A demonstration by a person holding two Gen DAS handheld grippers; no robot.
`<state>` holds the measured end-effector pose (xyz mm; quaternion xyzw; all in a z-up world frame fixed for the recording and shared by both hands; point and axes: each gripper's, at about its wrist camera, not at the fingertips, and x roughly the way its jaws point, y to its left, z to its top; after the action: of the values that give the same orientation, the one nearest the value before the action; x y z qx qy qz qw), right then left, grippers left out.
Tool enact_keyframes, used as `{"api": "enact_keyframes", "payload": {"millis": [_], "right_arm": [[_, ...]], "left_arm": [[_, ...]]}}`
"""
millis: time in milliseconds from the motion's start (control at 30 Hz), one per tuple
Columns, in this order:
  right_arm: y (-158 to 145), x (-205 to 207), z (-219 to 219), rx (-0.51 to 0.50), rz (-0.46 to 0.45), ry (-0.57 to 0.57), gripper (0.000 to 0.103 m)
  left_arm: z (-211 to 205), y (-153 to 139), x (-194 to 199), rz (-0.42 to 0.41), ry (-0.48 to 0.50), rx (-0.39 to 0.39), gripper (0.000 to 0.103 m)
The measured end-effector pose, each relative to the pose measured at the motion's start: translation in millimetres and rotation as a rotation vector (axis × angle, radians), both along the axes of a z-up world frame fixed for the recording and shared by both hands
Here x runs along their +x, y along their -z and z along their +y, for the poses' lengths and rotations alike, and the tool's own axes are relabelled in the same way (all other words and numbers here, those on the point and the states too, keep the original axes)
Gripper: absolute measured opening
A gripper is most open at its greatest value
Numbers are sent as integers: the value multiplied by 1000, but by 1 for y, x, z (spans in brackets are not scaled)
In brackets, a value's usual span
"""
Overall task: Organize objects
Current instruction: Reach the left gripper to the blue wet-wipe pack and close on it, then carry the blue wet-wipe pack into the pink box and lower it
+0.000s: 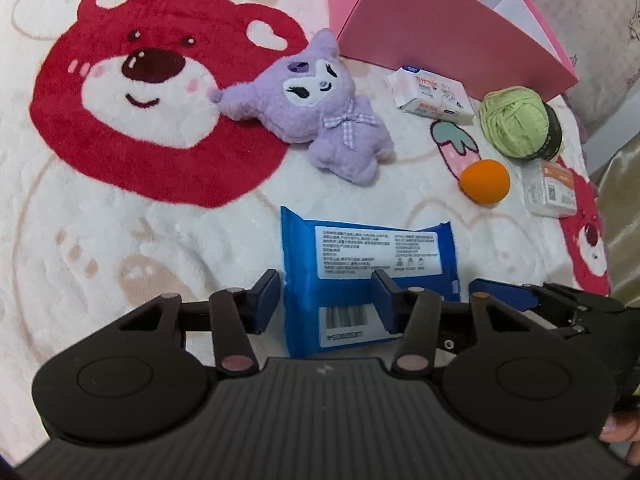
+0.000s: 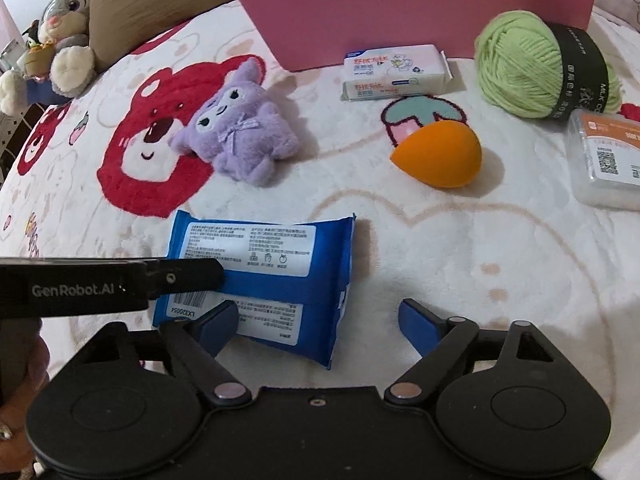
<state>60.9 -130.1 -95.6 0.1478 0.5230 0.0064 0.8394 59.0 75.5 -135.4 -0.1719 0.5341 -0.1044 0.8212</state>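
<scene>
L gripper (image 1: 326, 300) sits low over the blue pack (image 1: 370, 264), jaws narrowed to roughly half span. Its left finger is just off the pack's left edge on the blanket (image 1: 120, 272); the right finger is over the pack's near half, so the near-left corner lies between them. Can't tell if the pads press yet; a gap shows at the left pad, so I read it as not gripped. R gripper (image 2: 320, 322) is wide: left finger over the pack's near edge, right finger on bare blanket well right of the pack, nothing pinched. The pack lies flat, label side up, long axis running left-right across both views, directly ahead of and under both tools. L is nearer and better centred on it; R only overlaps its right end. Judgement: the L jaws straddle along the long axis, wider than they can span, so a corner or edge pinch is all L gets, w/ R maybe taking the other end. Farther out: purple plush (image 1: 320, 120), orange sponge (image 1: 485, 181), green yarn (image 1: 516, 122), white tissue pack (image 1: 432, 94), clear box (image 1: 552, 194), and the pink box (image 1: 452, 28) at the far side, prob. the drop spot, beyond and right of the pack.
</scene>
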Motion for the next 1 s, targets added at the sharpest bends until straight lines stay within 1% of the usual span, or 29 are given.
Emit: {"api": "enact_keyframes", "payload": {"millis": [33,67,100,133,167,200,233,333,500,533,633,733,833,1000], "right_arm": [[-1,0,0,-2,-1,1,84],[-1,0,1,1,-2,3,82],[-2,-1,1,4,-4,2,77],[-2,-1,2,9,-6,-1,70],[-2,-2,3,15,-10,-1,66],[-2,-2,3,28,-13,0,57],[-2,-3,3,45,-16,2,51],[-2,-3,5,45,-23,5,51],[3,-6,3,64,-28,30,50],[2,-6,4,59,-32,27,47],[-4,-10,11,24,-52,11,45],[-15,-12,11,-9,-73,18,45],[-31,-18,9,-38,-108,5,45],[-61,-29,-1,-44,-165,3,45]], "left_arm": [[0,0,-1,-2,-6,-7,45],[-1,1,-1,-6,-16,-15,41],[0,1,-2,-6,-25,-22,39],[1,1,-2,-7,-32,-26,36],[1,1,-3,-10,-37,-36,33],[2,1,-3,-8,-46,-42,31],[3,0,-3,-7,-52,-46,30],[4,1,-3,-1,-72,-55,29],[-4,0,-5,-9,-83,-20,29],[-5,-2,-5,-9,-83,-22,29],[-6,-6,-7,-4,-75,-28,29],[-11,-16,-9,-16,-58,-34,29],[-15,-32,-12,-43,-42,-40,29],[-21,-64,-16,-84,-18,-56,29]]}}
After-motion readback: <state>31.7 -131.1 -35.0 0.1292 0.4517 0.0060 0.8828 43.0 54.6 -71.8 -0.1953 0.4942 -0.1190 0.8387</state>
